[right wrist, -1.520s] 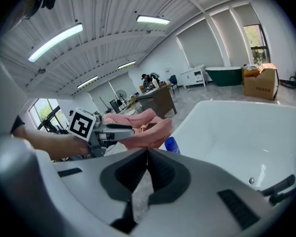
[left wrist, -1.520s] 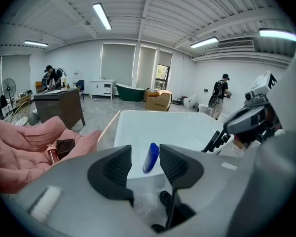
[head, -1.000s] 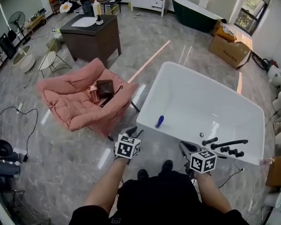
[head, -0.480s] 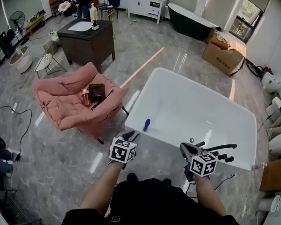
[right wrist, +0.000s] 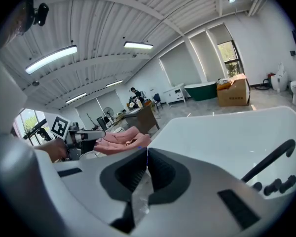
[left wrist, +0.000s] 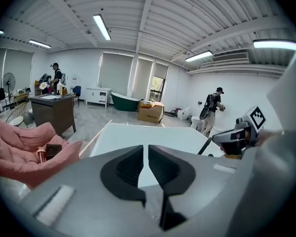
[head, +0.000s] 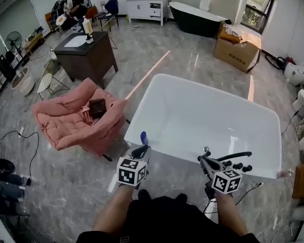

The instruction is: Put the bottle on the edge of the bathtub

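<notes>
A small blue bottle (head: 143, 136) stands on the near left rim of the white bathtub (head: 202, 82), free of both grippers. My left gripper (head: 141, 151) hovers just short of it. In the left gripper view the left gripper (left wrist: 146, 149) has its jaws closing to a narrow gap with nothing between them, and only the tub (left wrist: 153, 132) shows beyond. My right gripper (head: 205, 161) is at the near right rim. Its jaws meet in the right gripper view, where the right gripper (right wrist: 147, 154) holds nothing.
A black faucet (head: 233, 158) sits on the tub's near right rim. A pink armchair (head: 73, 118) with a brown wallet and a copper bottle stands to the left. Farther back are a dark cabinet (head: 86, 54), a cardboard box (head: 238, 52) and a person (head: 73, 4).
The view has swung, so tub and bottle have drifted left in the head view. The bottle stays on the rim. The left gripper now lies closer beneath it.
</notes>
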{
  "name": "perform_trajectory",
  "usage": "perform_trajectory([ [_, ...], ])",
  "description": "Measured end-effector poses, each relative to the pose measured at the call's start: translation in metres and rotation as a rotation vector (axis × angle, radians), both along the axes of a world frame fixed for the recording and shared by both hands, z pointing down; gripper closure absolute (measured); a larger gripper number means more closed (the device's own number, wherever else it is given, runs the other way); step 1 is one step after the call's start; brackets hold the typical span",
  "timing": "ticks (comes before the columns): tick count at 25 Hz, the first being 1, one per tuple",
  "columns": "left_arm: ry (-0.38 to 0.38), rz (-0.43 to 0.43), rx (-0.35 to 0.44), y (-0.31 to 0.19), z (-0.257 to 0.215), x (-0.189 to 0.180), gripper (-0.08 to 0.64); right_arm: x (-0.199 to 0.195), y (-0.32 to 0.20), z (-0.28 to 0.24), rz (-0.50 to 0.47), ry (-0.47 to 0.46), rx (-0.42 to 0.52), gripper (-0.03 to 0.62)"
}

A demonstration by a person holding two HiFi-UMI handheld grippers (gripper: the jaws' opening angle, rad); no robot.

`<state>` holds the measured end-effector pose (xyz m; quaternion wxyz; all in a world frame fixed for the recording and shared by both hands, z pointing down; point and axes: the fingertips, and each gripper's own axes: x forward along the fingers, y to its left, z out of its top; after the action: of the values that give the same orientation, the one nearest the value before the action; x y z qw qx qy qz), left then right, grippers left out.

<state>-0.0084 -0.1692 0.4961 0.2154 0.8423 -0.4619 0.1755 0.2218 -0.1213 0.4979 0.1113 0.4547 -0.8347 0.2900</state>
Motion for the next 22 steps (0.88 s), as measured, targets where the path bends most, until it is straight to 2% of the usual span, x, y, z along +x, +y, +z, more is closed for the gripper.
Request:
perform_trajectory([
  [8, -0.046, -0.018, 0.101, 0.001, -0.038, 0.034, 0.549, 0.018, -0.018, -0.021, -0.049, -0.039, 0.088, 0.580],
  [13, -0.059, -0.024, 0.184, -0.006, -0.067, 0.034, 0.549, 0.012, -0.028, -0.059, -0.083, -0.026, 0.205, 0.581],
  [18, -0.039, -0.021, 0.264, -0.013, -0.104, 0.033, 0.549, -0.001, -0.032, -0.110, -0.123, -0.015, 0.357, 0.581],
  [22, -0.050, -0.017, 0.312, -0.014, -0.127, 0.028, 0.549, -0.006, -0.027, -0.143, -0.120, -0.016, 0.449, 0.581],
])
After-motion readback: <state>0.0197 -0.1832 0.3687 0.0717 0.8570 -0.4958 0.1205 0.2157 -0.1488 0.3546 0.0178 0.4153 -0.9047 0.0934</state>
